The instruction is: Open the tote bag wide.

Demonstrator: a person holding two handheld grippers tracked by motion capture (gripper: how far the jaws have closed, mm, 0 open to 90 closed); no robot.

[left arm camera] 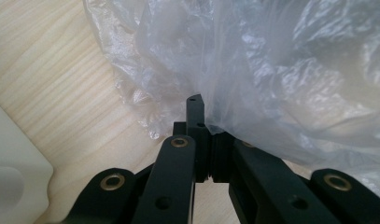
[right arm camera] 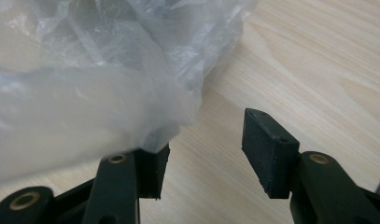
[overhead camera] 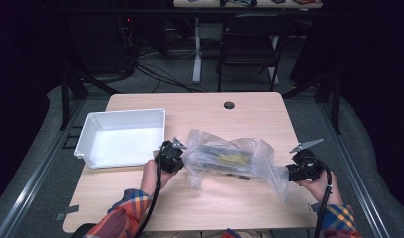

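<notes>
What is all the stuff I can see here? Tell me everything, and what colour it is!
Light wooden table: one, pale wood, in the middle of the room.
White plastic bin: one, white, on the table's left part.
Clear crinkly plastic bag: one, see-through, lying across the table's middle; something dark and yellow is inside, too blurred to name.
Round dark hole: one, near the table's far edge.
Black folding chair: one, behind the table.
Plaid sleeves: two, orange, blue and yellow, at the bottom.
Left claw: one, black, shut on the bag's left end.
Right claw: one, black, open at the bag's right end, the bag draped over one jaw.
</notes>
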